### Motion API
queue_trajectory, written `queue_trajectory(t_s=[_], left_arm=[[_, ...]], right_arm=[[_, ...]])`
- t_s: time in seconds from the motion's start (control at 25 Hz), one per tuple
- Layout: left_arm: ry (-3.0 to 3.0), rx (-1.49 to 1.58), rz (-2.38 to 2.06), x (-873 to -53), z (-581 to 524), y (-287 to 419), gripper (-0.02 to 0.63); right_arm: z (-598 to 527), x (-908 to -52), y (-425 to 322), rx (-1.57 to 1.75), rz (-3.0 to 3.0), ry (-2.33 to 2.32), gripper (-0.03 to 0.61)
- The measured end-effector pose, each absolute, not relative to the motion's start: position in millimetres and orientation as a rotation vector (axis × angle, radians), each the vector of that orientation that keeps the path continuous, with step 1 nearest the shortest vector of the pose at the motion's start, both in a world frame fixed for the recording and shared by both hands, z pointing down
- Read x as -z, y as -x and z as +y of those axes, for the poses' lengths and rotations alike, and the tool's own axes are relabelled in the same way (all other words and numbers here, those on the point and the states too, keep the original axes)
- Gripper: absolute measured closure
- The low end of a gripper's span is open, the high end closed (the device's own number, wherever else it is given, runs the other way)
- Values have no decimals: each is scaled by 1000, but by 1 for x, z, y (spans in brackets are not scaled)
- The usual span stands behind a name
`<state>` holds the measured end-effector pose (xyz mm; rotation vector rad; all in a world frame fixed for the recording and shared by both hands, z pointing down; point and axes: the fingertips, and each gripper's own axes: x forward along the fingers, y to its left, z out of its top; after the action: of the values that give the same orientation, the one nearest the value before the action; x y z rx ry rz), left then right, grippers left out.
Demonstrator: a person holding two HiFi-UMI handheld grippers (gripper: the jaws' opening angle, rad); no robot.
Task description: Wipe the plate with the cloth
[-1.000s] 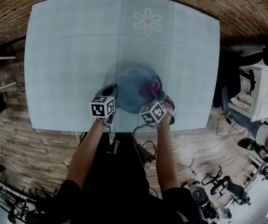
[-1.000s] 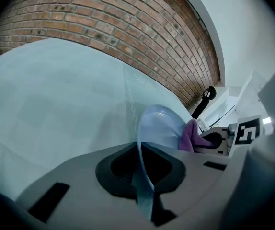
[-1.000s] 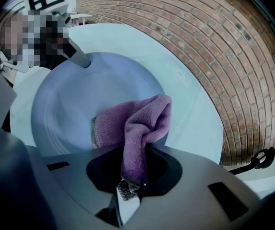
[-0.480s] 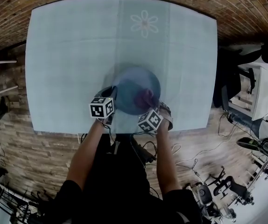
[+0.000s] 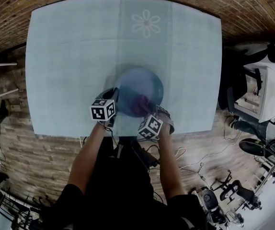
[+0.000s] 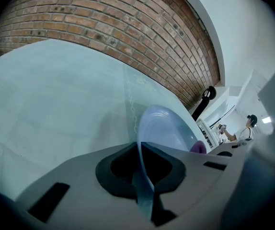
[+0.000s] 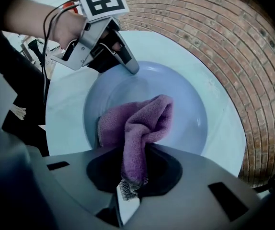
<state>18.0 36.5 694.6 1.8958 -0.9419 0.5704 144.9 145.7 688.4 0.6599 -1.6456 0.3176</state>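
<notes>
Surface (image 5: 70, 56): pale blue cover with a flower print at the far side. Plate (image 5: 146, 80): blue, sits near the surface's front edge, roughly centre. Left tongs (image 6: 144, 183): clenched on the plate's near-left rim, with the rim running edge-on between the jaws. Right tongs (image 7: 130, 178): pointing steeply down into the plate, clamped on the cloth (image 7: 140, 121). Cloth: purple and bunched, hanging from the jaws, its free end lying on the plate's inner face towards the near side.

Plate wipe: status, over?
Left gripper shut on plate, at its rim. Right gripper shut on purple cloth, cloth bunched inside plate. Nothing in the way.
</notes>
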Motion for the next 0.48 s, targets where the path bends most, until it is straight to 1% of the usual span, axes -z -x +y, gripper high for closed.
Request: queue_trajectory(t_s=[0.48], left_arm=[[-1910, -569, -949, -692, 38, -16, 568]], right_arm=[[158, -691, -104, -270, -1723, -567, 508]])
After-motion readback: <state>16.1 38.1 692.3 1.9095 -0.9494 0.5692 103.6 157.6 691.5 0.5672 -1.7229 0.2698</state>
